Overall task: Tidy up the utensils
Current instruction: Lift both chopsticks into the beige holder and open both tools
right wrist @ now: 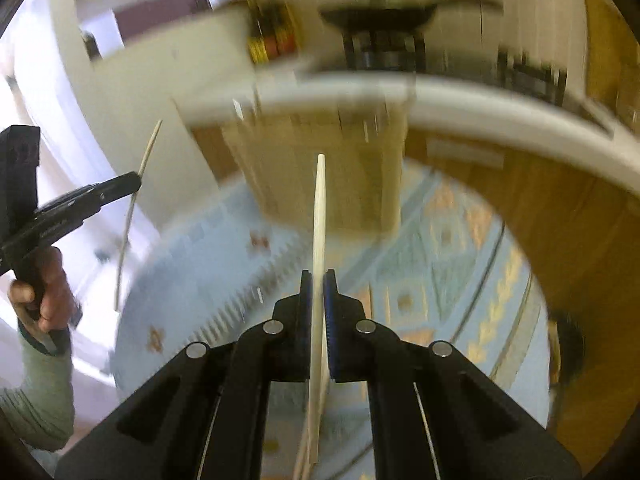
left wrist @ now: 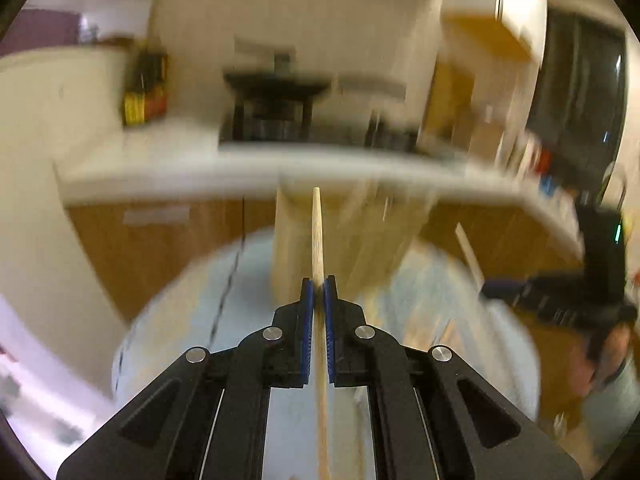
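My left gripper (left wrist: 319,286) is shut on a thin wooden stick (left wrist: 317,232), a chopstick-like utensil, held up in the air and pointing forward. My right gripper (right wrist: 318,280) is shut on a pale flat wooden utensil (right wrist: 320,208), also held aloft. In the right wrist view the left gripper (right wrist: 134,184) shows at the far left, with its stick (right wrist: 148,148) poking up past the tips. In the left wrist view the right gripper (left wrist: 496,288) shows at the right edge. A tall wooden utensil holder (left wrist: 344,236), blurred, stands ahead; it also shows in the right wrist view (right wrist: 320,168).
A round table with a pale blue patterned cloth (right wrist: 432,264) lies below both grippers. Behind it runs a white kitchen counter (left wrist: 240,168) over wooden cabinets (left wrist: 168,240), with a black appliance (left wrist: 276,100) on top. Both views are motion-blurred.
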`<state>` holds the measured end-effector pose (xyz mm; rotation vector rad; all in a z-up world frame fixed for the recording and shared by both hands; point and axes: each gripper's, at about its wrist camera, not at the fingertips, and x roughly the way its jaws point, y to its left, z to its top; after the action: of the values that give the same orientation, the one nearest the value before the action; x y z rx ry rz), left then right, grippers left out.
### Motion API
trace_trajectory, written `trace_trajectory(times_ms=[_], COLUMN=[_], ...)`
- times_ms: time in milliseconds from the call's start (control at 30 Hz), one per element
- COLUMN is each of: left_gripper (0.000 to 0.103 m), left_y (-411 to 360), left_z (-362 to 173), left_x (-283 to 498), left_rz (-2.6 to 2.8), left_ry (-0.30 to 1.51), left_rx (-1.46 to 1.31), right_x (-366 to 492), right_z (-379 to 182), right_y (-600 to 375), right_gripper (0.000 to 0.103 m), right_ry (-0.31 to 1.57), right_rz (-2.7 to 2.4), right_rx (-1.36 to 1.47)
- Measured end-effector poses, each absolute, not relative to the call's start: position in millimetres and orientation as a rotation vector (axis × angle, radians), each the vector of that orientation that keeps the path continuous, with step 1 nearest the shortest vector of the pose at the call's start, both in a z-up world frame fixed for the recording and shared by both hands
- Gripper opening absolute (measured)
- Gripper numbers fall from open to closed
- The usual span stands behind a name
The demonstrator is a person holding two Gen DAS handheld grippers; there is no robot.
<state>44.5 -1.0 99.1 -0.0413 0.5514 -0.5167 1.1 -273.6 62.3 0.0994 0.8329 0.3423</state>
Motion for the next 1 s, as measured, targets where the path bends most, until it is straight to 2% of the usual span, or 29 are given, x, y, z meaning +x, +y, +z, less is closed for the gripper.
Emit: trace_trajectory(times_ms=[200,467,767,1000], left_gripper=[0.003,0.003,0.004,0.004], left_y=[-19.5,-45.2,-56.7,-59.9], left_z=[147.4,169.1,143.5,126.1], left_x=[75.2,114.6,160.2,170.5], left_rz=[-0.491,-0.410,-0.378,-0.358], left_ry=[0.295,0.128,0.133,0.126], left_rx=[-0.164,-0.202,-0.198,-0.187], right_x=[24.2,67.7,118.7,123.3], right_z=[116.0,154.0,125.4,106.3], right_y=[-274.5,-288.1,-292.0,-284.3], right_gripper=[0.004,0.004,0.004,0.004], right_ry=[0.565,0.275,0.192,0.187], right_rz=[0.317,0.228,0.078,0.053], right_rx=[0.136,0.200,0.176,0.115])
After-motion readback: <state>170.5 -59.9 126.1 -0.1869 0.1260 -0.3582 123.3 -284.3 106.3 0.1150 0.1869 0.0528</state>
